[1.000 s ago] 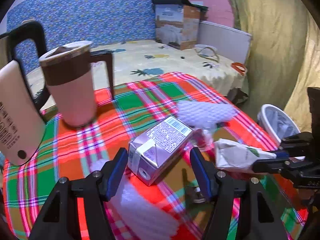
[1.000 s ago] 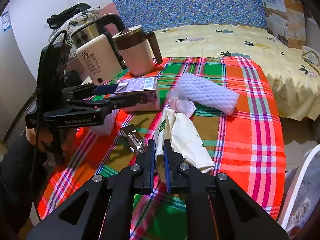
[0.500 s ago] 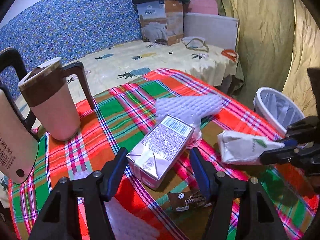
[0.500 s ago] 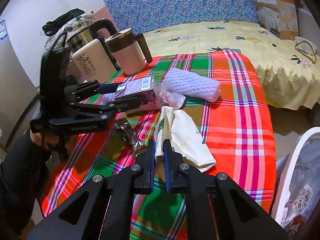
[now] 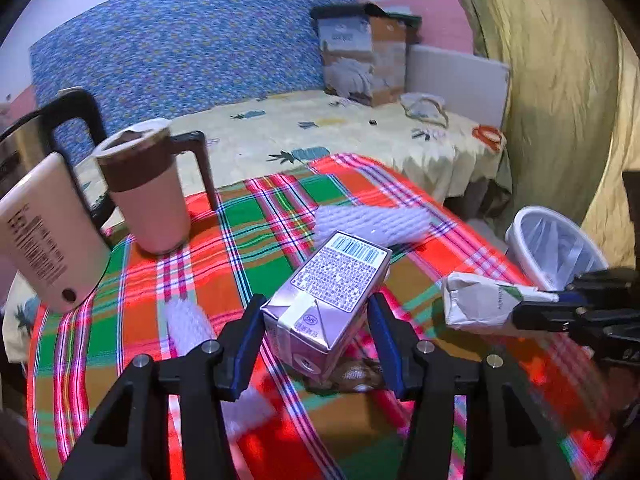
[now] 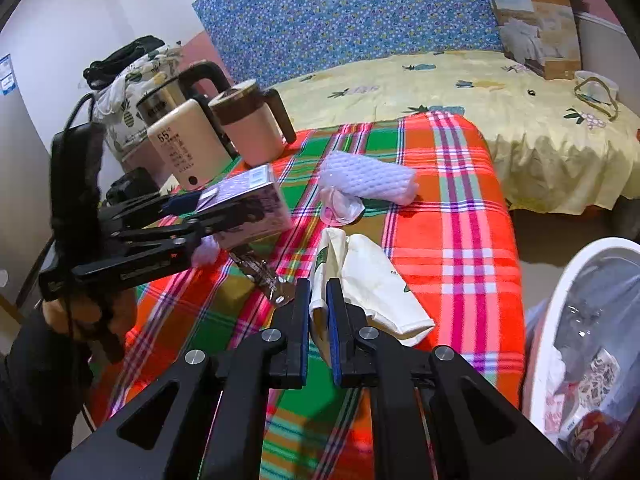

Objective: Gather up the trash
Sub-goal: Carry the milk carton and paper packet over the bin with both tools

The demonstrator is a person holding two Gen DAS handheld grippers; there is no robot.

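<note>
A purple drink carton [image 5: 336,292] sits between the fingers of my left gripper [image 5: 316,308]. Its jaws are closing, and both blue pads touch the carton's sides. In the right wrist view the carton [image 6: 248,204] looks held a little above the plaid cloth by the left gripper [image 6: 208,210]. My right gripper [image 6: 318,286] is shut on the edge of a crumpled white paper bag [image 6: 376,280], which hangs over the cloth. The left wrist view shows that bag [image 5: 480,304] in the right gripper [image 5: 536,307], close to the white trash bin [image 5: 524,232].
A white foam net sleeve [image 6: 368,178], a clear plastic wrap [image 6: 340,208], a brown wrapper [image 6: 264,276] and a small foam piece [image 5: 188,320] lie on the table. A pink mug [image 5: 148,192] and a kettle [image 5: 40,232] stand at the left. The bin [image 6: 560,292] holds trash at the right, beside a bed.
The left fingers have closed in on the carton until they touch it. Both grippers have shifted toward the bin, which now looks larger in the right wrist view. The right grip is unchanged.
</note>
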